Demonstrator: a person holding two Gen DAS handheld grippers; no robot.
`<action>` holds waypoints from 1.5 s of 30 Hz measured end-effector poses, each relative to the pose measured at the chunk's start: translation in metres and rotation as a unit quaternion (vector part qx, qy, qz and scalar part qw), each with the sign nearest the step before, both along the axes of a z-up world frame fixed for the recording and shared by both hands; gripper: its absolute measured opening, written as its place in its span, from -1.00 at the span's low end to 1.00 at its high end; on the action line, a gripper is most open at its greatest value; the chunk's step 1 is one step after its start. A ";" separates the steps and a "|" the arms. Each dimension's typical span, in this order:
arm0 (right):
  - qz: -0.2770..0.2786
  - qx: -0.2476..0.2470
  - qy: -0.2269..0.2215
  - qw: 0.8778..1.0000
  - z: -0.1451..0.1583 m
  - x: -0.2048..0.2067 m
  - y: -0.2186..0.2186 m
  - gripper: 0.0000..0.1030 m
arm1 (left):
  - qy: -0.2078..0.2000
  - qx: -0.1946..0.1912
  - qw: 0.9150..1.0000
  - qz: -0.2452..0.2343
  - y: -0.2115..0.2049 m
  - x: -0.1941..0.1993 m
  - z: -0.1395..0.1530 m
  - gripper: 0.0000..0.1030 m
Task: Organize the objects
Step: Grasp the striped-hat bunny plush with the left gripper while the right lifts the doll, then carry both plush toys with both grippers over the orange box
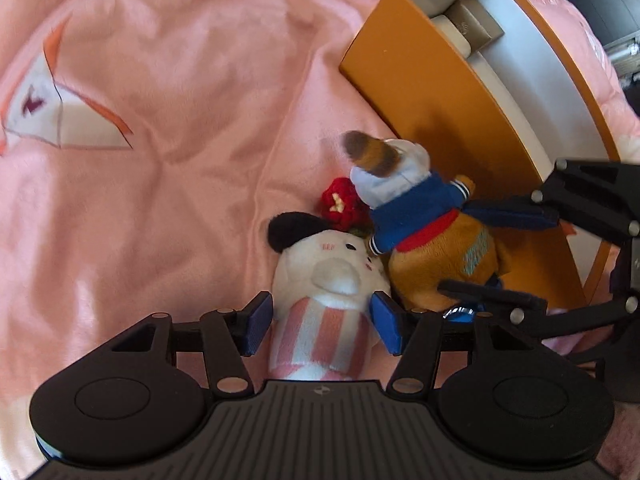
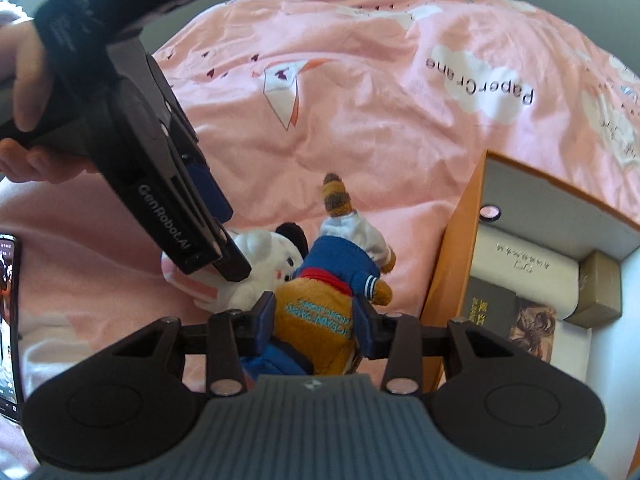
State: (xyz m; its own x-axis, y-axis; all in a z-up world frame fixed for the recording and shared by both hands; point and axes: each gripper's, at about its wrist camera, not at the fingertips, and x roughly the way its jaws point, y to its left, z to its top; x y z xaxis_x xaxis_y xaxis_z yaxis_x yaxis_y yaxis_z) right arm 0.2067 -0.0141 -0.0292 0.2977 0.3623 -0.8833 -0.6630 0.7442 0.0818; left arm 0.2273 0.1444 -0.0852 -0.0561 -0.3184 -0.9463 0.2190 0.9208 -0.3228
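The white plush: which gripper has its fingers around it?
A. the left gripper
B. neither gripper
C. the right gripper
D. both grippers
A: the left gripper has one blue pad on each side of the white plush, while the right gripper is around the brown plush.

"Paper Crane" on pink blanket (image 2: 400,128), "GenRobot.AI" on left hand-held gripper (image 2: 224,240)

Pink-striped white plush (image 1: 320,320), orange box (image 1: 432,92), pink quilt (image 1: 160,220).
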 end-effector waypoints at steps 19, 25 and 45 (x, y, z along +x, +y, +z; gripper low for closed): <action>0.032 -0.042 -0.044 0.998 -0.017 -0.011 0.003 -0.25 | -0.088 0.061 0.994 0.033 -0.038 -0.054 0.014 0.16; 0.023 -0.004 -0.042 0.999 -0.005 -0.014 -0.010 -0.26 | -0.136 0.082 0.984 0.080 -0.042 -0.079 0.037 0.14; 0.006 0.106 -0.119 0.987 0.119 -0.029 -0.100 -0.32 | -0.333 0.002 0.912 0.239 -0.078 -0.132 0.173 0.13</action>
